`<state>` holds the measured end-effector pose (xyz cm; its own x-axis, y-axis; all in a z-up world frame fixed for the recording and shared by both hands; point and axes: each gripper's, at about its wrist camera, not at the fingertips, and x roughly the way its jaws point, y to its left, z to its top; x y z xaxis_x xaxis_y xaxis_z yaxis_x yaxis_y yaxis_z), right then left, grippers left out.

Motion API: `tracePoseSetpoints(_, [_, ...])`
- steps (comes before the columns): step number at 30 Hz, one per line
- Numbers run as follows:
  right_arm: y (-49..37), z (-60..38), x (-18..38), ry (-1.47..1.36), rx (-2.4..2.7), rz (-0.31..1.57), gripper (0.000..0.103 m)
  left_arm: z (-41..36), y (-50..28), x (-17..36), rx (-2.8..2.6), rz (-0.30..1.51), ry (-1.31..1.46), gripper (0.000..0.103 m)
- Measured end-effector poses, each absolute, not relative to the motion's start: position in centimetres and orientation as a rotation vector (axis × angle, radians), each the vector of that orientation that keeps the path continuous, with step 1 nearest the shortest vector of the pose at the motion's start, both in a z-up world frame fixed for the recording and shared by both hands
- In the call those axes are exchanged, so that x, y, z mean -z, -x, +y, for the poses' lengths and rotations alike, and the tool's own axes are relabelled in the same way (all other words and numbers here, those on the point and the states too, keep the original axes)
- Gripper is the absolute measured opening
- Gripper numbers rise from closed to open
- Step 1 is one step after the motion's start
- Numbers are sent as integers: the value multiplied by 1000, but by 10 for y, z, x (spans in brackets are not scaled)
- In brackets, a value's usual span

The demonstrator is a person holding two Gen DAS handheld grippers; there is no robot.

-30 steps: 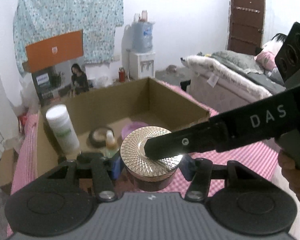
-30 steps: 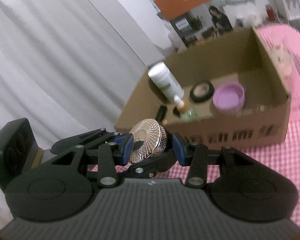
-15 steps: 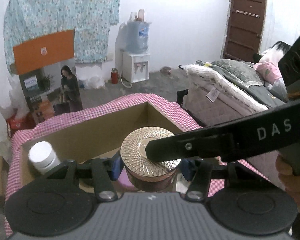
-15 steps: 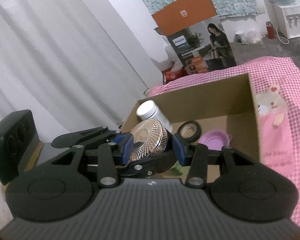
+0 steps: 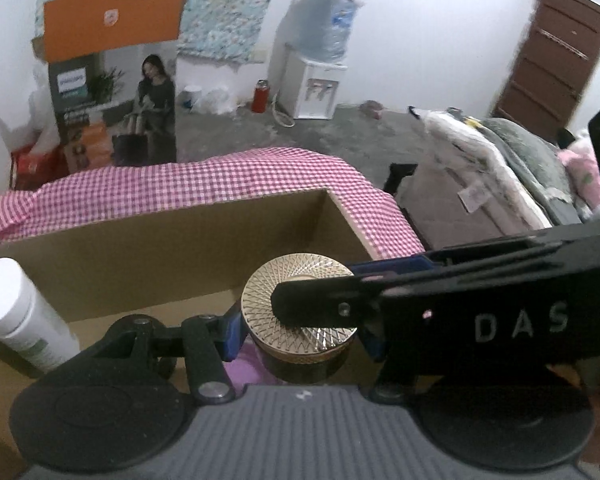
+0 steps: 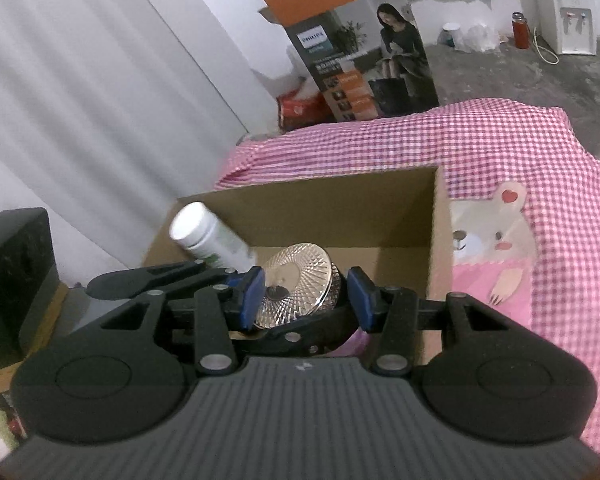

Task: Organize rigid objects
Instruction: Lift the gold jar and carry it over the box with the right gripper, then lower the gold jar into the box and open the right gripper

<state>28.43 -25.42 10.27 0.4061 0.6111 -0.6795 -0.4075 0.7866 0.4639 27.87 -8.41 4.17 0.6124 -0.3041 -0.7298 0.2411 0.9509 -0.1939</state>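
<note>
2 tongs: both met at 1 dark jar with a gold patterned lid (image 5: 300, 304), held over the open cardboard box (image 5: 172, 248).
Left tongs (image 5: 300, 334): narrowed around the jar's dark body, the blue pads (image 5: 232, 332) pressed on its sides.
Right tongs (image 6: 306, 298): partly closed, 1 finger (image 5: 320, 308) lay flat across the gold lid and the other ran along the far side of the jar; its blue pads (image 6: 254, 296) flanked the lid in the right wrist view.
Jar position: above the box interior, near the front right part, over a purple round container (image 5: 240, 372) that showed beneath it.
Box contents: a white bottle (image 5: 20, 316) with a green label stood leaning at the left wall.
Box location: on a bench covered with a pink checked cloth (image 6: 500, 144) bearing a bear picture (image 6: 488, 236).
Background: a water dispenser (image 5: 316, 92) and a printed appliance carton (image 6: 364, 68) stood on the floor beyond the bench.
</note>
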Motion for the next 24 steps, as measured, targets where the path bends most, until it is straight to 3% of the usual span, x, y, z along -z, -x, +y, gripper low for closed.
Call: tracePoseSetpoints(24, [-351, -251, -88, -72, -669, 969, 44, -97, -340, -11, 190, 971, 200, 58])
